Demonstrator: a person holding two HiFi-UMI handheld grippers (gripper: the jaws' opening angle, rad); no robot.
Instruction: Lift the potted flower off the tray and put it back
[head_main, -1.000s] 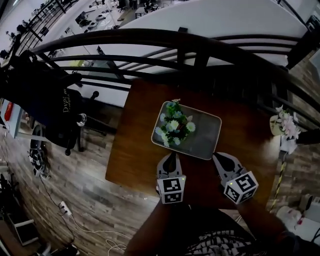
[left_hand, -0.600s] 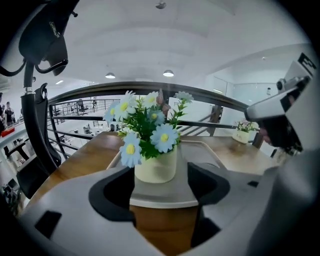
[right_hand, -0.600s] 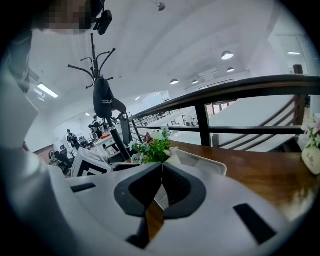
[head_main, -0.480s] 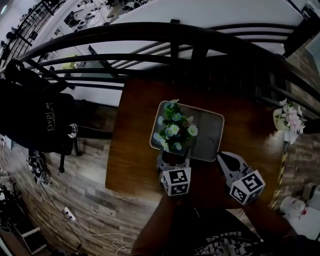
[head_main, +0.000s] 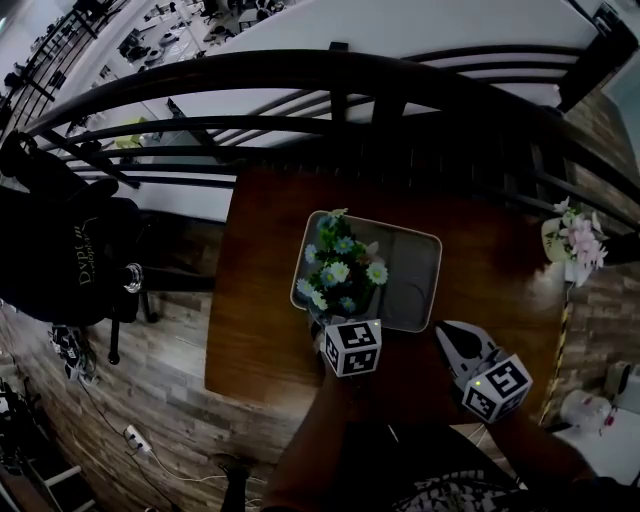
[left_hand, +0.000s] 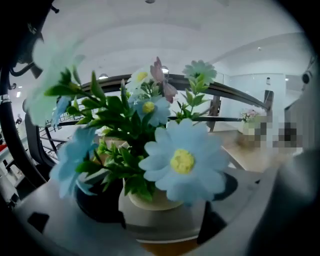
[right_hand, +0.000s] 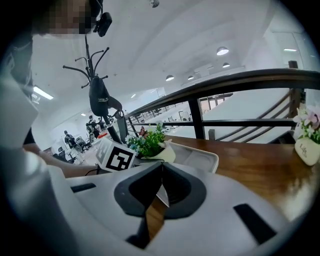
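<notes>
The potted flower (head_main: 340, 272) stands in the near left corner of the grey tray (head_main: 415, 290), close to the rim, its blue and white blossoms spreading over that corner. The left gripper (head_main: 345, 325) is right at it. Its fingers (left_hand: 95, 205) have just been opening and are now spread, with the cream pot (left_hand: 152, 202) between them, one finger on each side. They do not look pressed on the pot yet.

This looks like the very start of the lift: the pot is framed but not gripped, and nothing has left the tray. The next move calls for closing squarely on the pot wall below the foliage, then raising it straight up so the base clears the rim.

The right gripper (head_main: 455, 338) rests above the worktop (head_main: 270, 330) just short of the tray's near right corner, with its fingers (right_hand: 175, 190) pressed together and nothing between them. It is off to the side of the lift.

A second small pot of pink flowers (head_main: 572, 245) sits at the worktop's far right edge, well apart. A dark wooden railing (head_main: 400, 75) runs beyond the worktop, and a black coat (head_main: 60, 270) hangs to the left. The overhanging blossoms mostly hide the grip point from above.
</notes>
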